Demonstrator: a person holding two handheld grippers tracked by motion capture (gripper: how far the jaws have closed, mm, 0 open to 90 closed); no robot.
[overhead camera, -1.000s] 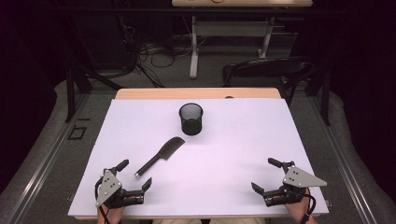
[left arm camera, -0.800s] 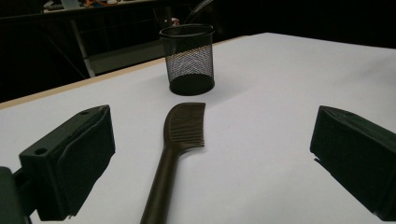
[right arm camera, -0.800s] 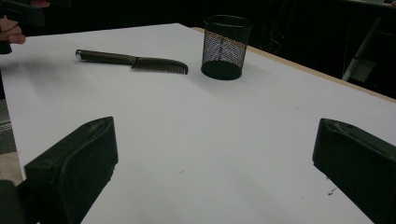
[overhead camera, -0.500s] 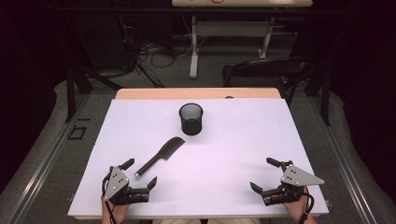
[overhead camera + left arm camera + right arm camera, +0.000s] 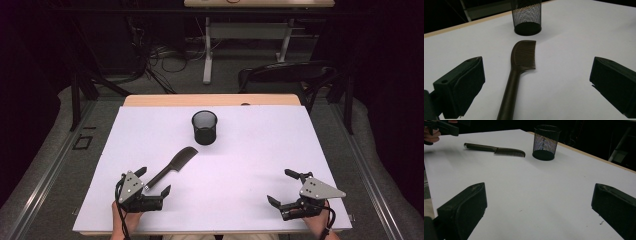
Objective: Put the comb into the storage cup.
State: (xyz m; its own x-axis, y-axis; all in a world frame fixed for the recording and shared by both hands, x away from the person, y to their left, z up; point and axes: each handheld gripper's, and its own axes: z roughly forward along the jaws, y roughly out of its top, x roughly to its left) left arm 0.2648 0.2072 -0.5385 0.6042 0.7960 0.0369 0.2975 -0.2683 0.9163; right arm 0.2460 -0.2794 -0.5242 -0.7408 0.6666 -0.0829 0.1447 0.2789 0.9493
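1. The left gripper point(image 5: 152, 181) is sitting in the lower left of the high view, held in a hand point(image 5: 125, 220) coming in from the bottom edge. Its jaws are standing wide apart, pinching nothing.
2. The handle end of the comb point(image 5: 171, 166) is lying between those spread jaws in the high view. In the left gripper view the handle is running up from the bottom centre, with a clear gap to the jaw on either side.
3. The comb point(image 5: 520, 67) is lying flat on the white worktop point(image 5: 250, 150), slanting from lower left to upper right in the high view, left of centre. Its toothed head is pointing toward the cup.
4. The black mesh cup point(image 5: 205, 127) is standing upright in the upper middle of the high view, just beyond the comb's head and apart from it. In the left gripper view the cup point(image 5: 526, 16) is showing at the top centre, directly past the comb's head.
5. The right gripper point(image 5: 284, 189) is resting in the lower right of the high view, well apart from the comb and the cup. Its jaws are also spread wide, with only bare worktop between them.
6. In the right gripper view the comb point(image 5: 496, 150) is lying in the upper left, and the cup point(image 5: 546, 142) is standing just to its right.
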